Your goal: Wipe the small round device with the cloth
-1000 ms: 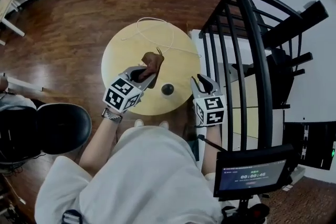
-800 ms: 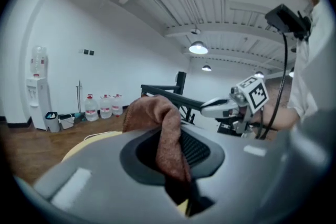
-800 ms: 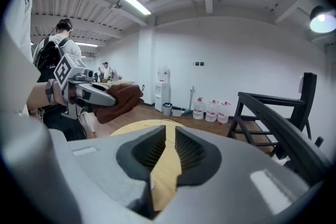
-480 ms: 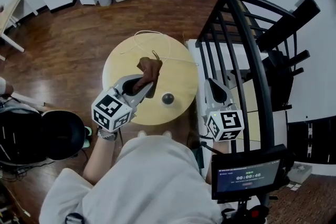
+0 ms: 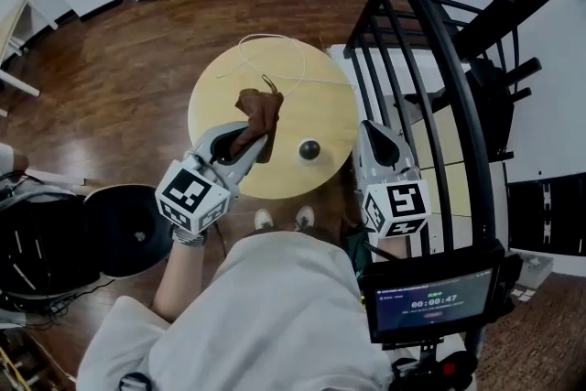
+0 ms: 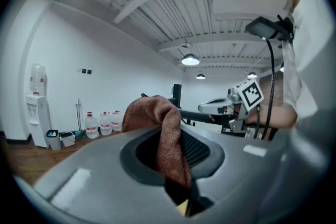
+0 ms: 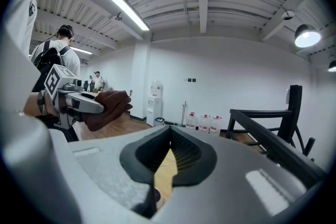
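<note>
Looking down, I am facing a brown wooden floor (image 5: 110, 78) that is spreading out around everything else. A black stair railing (image 5: 439, 59) is rising along my right side. A round, light wooden tabletop (image 5: 302, 96) is sitting in front of me, its right edge lying close to that railing. A black chair seat (image 5: 119, 229) is sitting low on my left, beside my left forearm.

I am holding my left claw (image 5: 249, 142) over the near left part of the tabletop, and it is clamping down on a brown cloth (image 5: 259, 110). The cloth is bunching up beyond the claw's tips and hanging down between the two jaws.

I am holding my right claw (image 5: 371, 131) just off the tabletop's right edge, next to the railing. Its jaws are pressing together with nothing between them.

The small round device (image 5: 309, 149), dark and ball-like, is resting on the tabletop near its front edge. It is lying between my two claws, touching neither one and sitting clear of the cloth. A thin white cord (image 5: 275, 39) is looping across the far half of the tabletop.
</note>
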A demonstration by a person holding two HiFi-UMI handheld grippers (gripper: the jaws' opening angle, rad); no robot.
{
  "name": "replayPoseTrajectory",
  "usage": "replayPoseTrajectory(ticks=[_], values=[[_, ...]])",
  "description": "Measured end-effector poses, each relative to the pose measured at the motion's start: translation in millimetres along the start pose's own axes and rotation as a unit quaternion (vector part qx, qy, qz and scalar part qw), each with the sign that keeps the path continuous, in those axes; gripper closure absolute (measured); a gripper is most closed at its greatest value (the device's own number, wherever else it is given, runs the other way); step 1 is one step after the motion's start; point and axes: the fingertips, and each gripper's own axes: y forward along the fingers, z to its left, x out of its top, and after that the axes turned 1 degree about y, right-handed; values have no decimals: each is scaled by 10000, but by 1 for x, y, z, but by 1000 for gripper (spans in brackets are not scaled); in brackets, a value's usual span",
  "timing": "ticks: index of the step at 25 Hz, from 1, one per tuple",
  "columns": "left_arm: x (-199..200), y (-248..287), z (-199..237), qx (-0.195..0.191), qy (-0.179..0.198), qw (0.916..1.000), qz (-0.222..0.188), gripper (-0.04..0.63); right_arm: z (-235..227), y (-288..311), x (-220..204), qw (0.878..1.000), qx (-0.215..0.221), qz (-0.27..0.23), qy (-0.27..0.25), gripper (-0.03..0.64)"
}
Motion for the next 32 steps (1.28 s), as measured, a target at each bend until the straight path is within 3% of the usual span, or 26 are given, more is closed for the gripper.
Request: replayPoseTrajectory(ticks=[7, 10, 17, 23, 32], values=[[-45, -18, 10, -174, -78, 9986, 498, 526, 26, -34, -34, 9972, -384, 531, 353, 612], [-49, -24, 7, -242, -122, 9983, 525, 526, 35, -48, -46, 9955, -463, 709, 422, 612], [-53, -41, -21, -115, -37, 9979, 630, 526, 53, -75, -35, 9973, -515, 445, 266, 612], [-34, -52, -84, -349, 273, 9986, 295, 526, 58, -133, -39, 9978, -600, 206, 209, 612], [-41, -103, -195, -359, 248, 9981, 429, 526, 80, -235, -61, 9969, -626, -75, 475, 612]])
